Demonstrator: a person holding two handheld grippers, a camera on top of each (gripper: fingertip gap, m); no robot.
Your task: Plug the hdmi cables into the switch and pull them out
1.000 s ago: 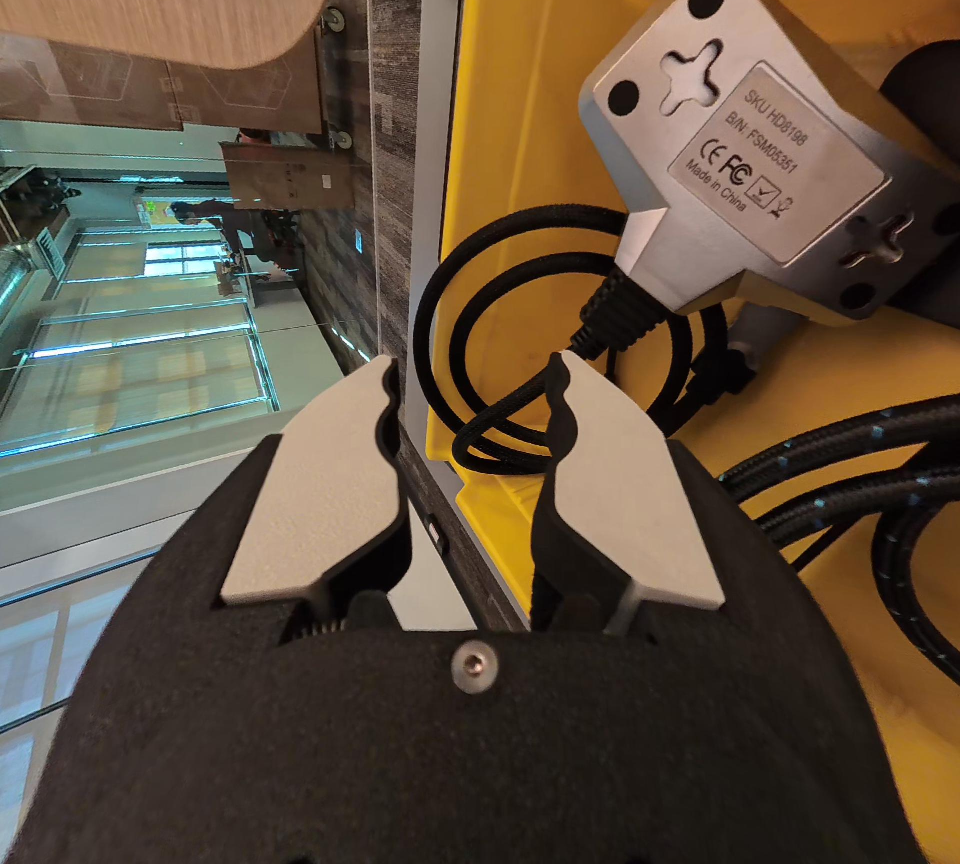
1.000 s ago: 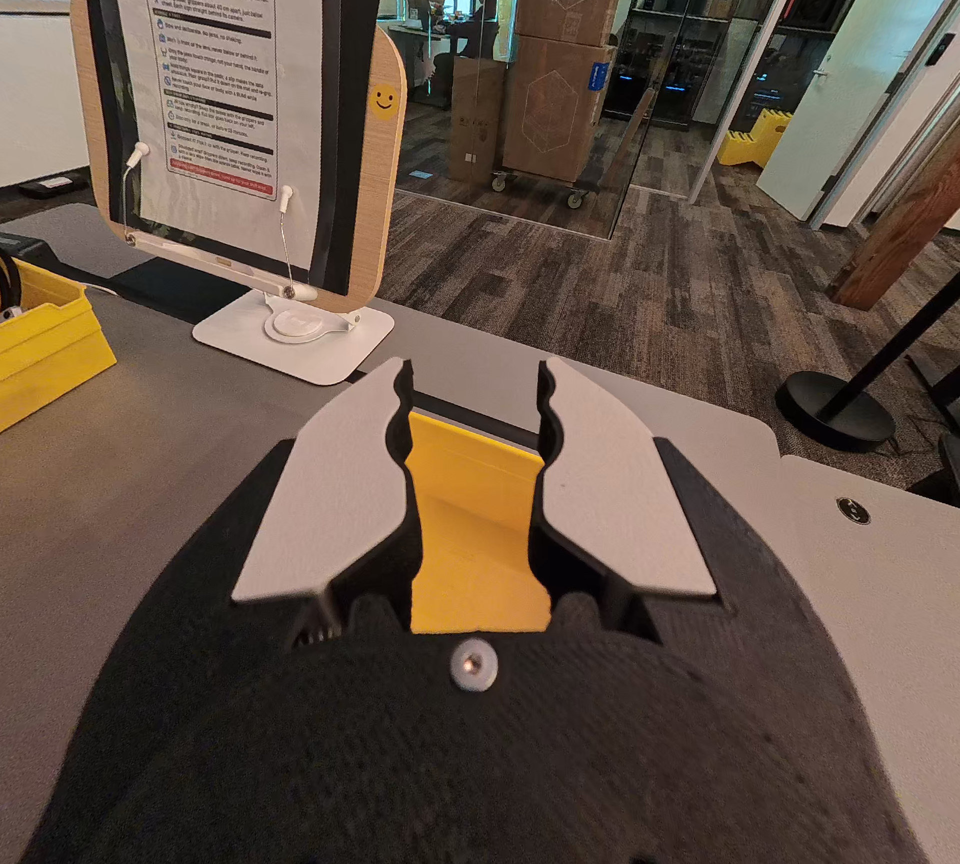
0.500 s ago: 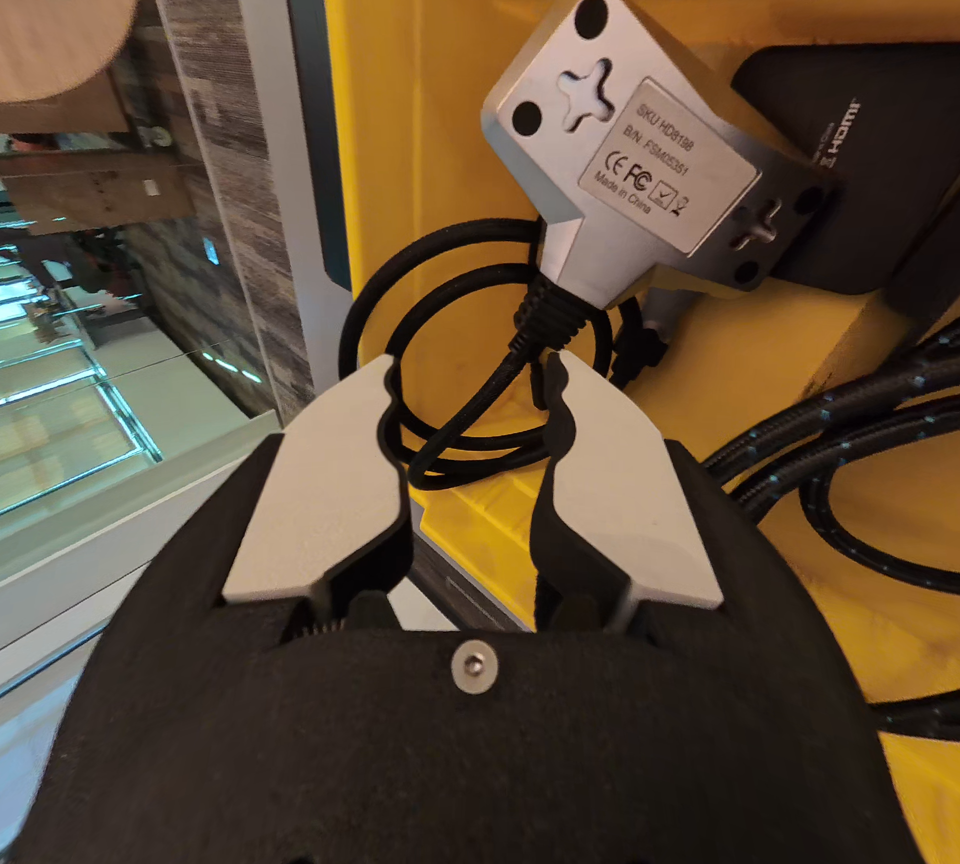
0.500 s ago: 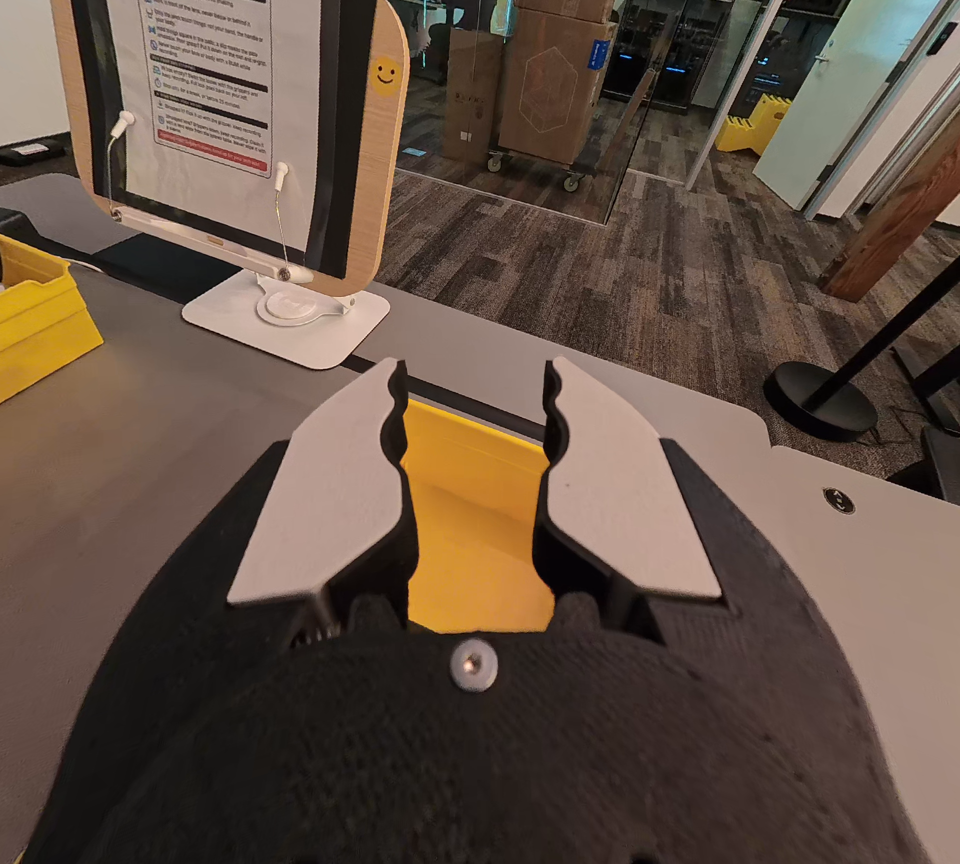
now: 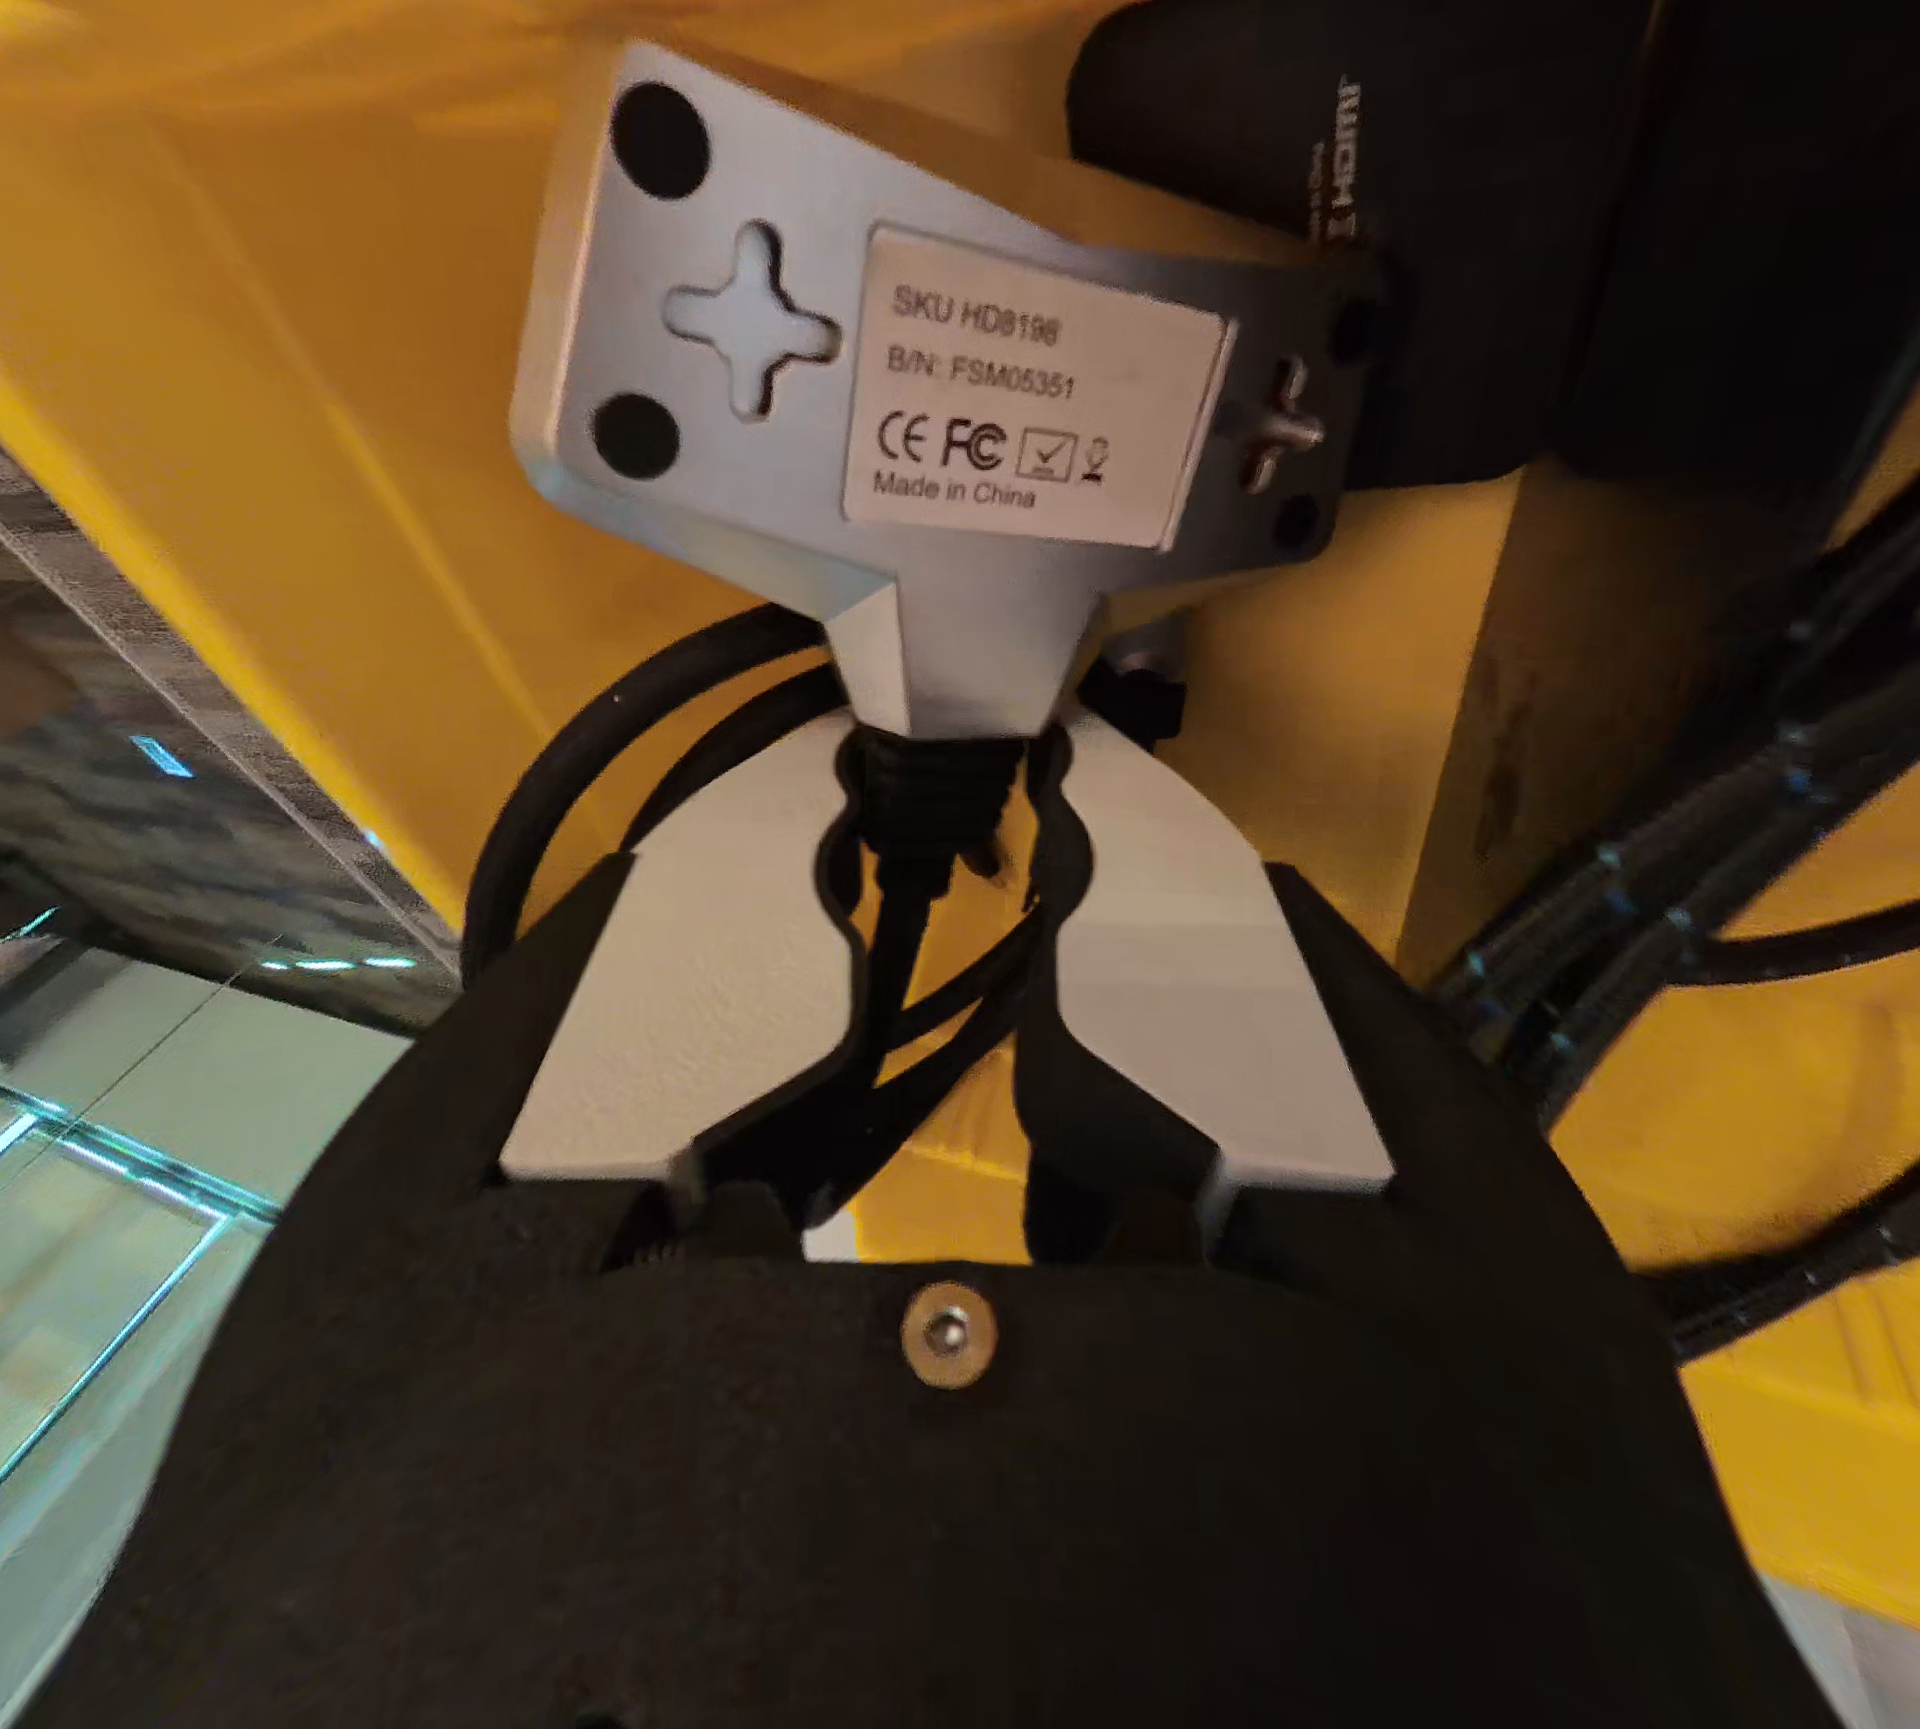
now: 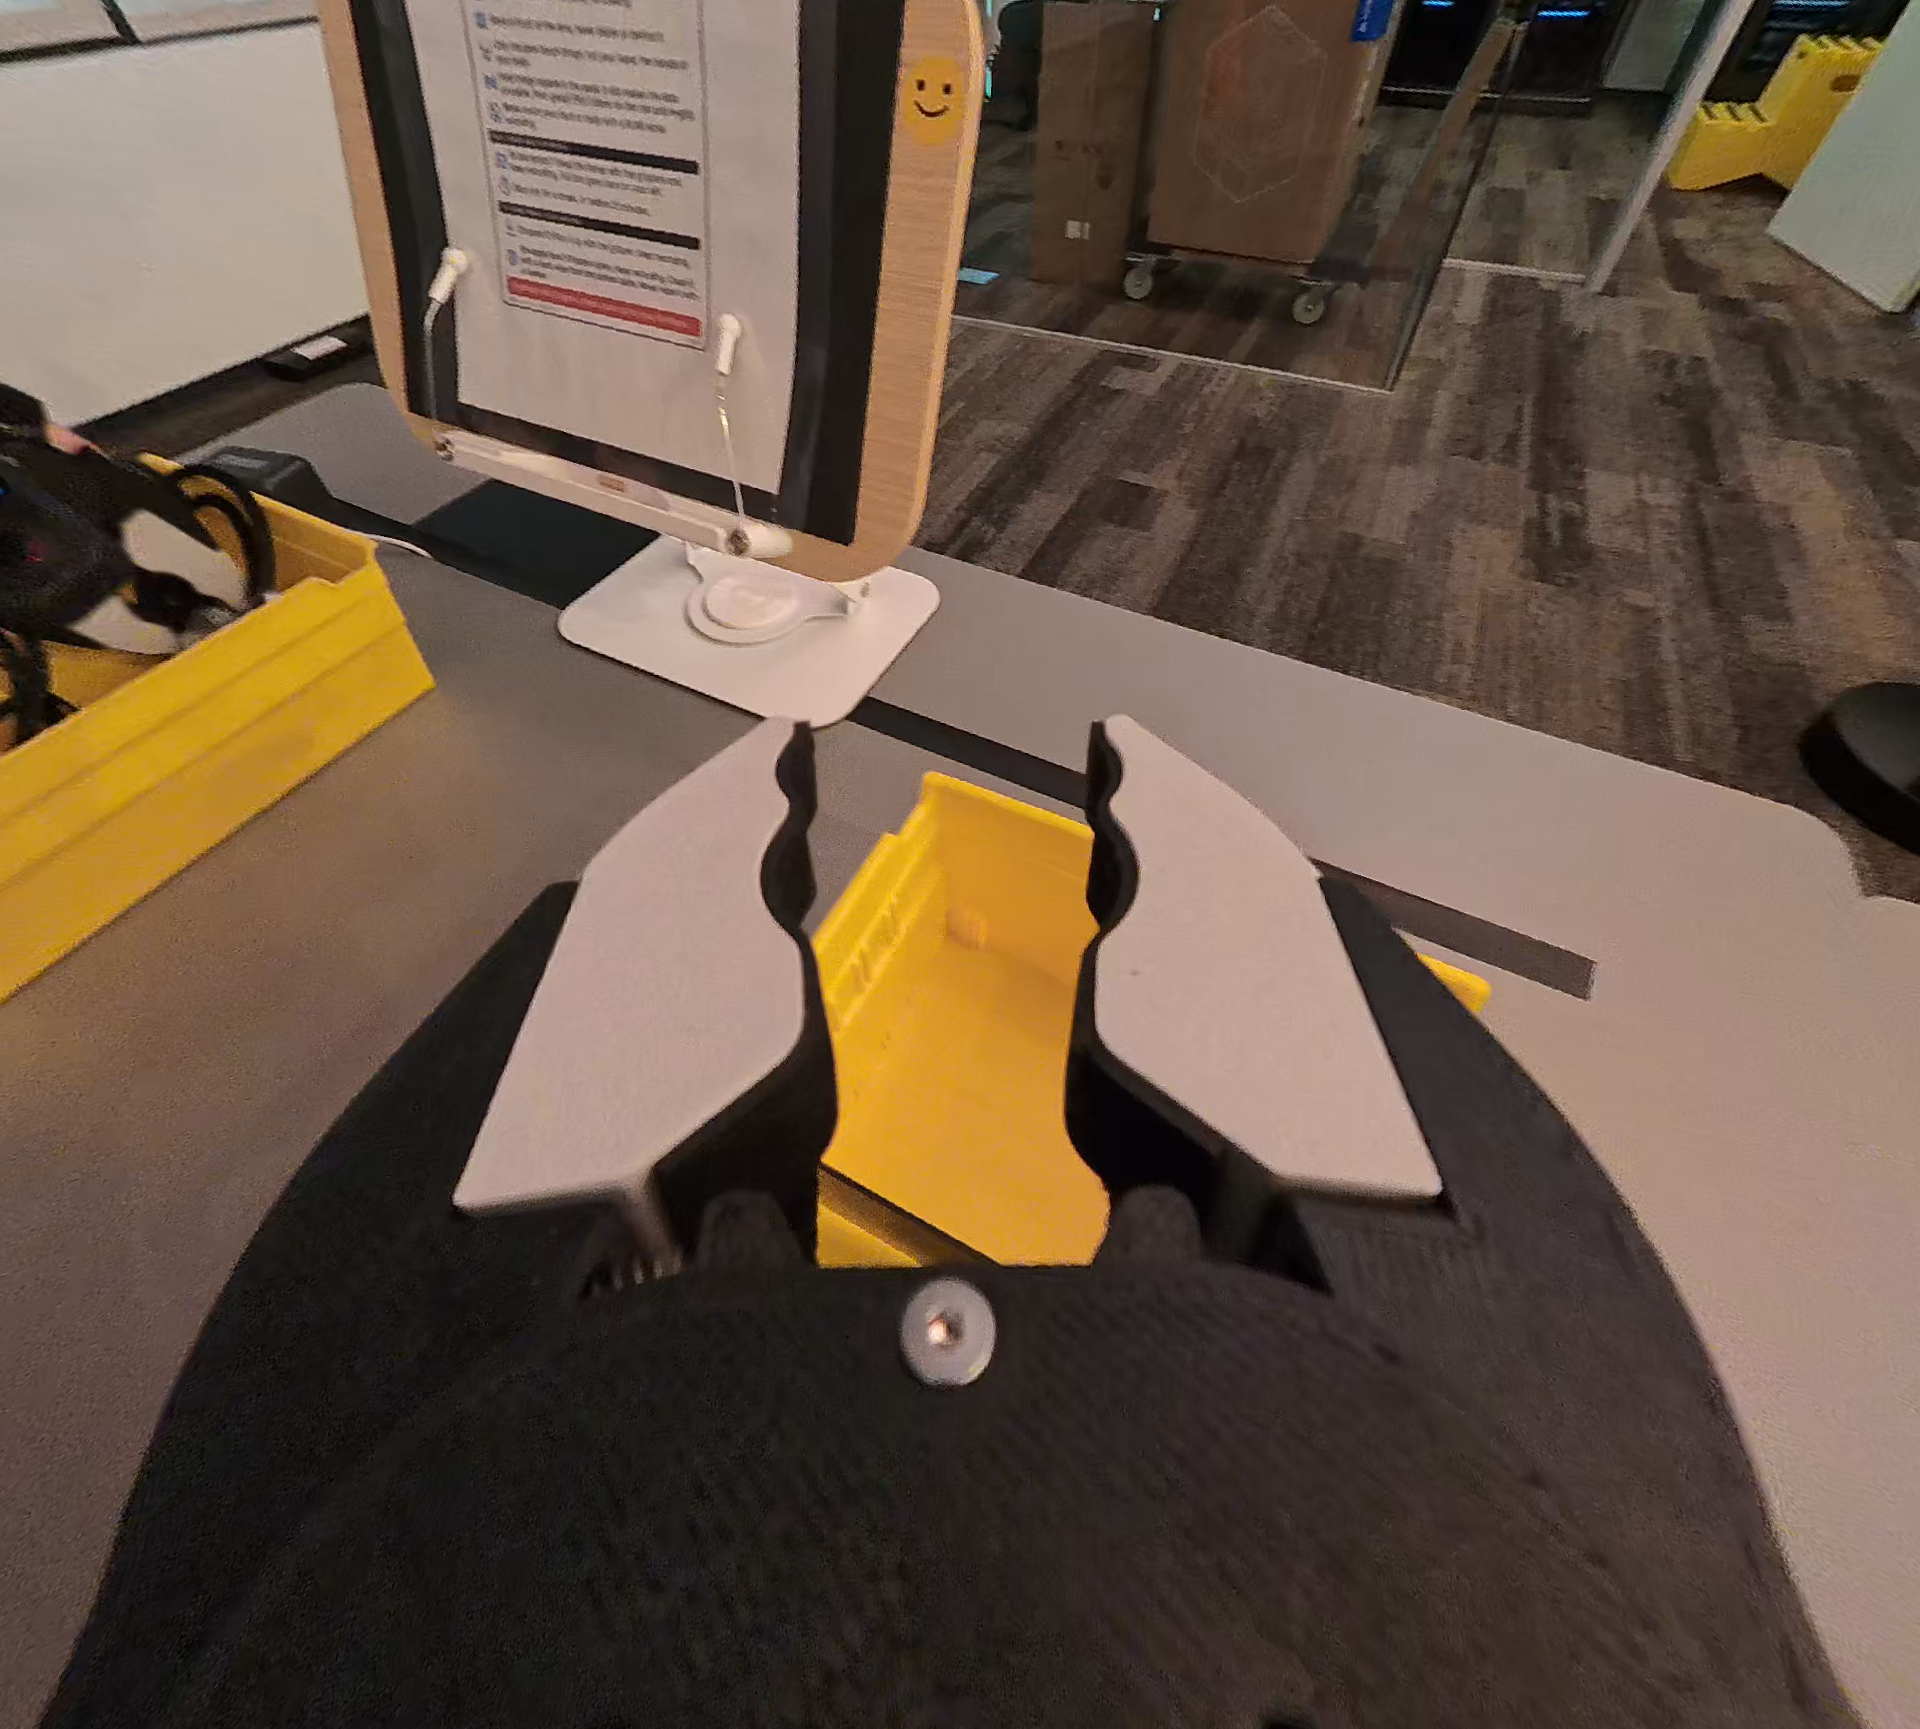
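Left wrist view: the left gripper (image 5: 940,770) has pushed forward into the yellow bin (image 5: 312,308) since half a second ago, and its two pale fingers (image 5: 727,931) now bracket the ribbed black strain relief (image 5: 925,796) of the cable (image 5: 904,941) where it leaves the silver switch (image 5: 831,391). The gap between the fingers has narrowed around that collar, but I cannot tell whether they are actually pressing on it. The switch fills the upper centre of the frame, label side up, larger than before. A black box (image 5: 1351,152) lies behind it at upper right, and braided black cables (image 5: 1662,900) run along the right edge.

In the right wrist view, the right gripper (image 6: 945,796) hangs with its jaws spread and nothing between them, above a small yellow tray (image 6: 935,1056) on the grey table (image 6: 1351,796). It has risen and turned left: more of the tray shows, the stand with its printed sheet (image 6: 623,121) sits nearer the centre, and the yellow bin (image 6: 208,723) now reaches in from the left edge.
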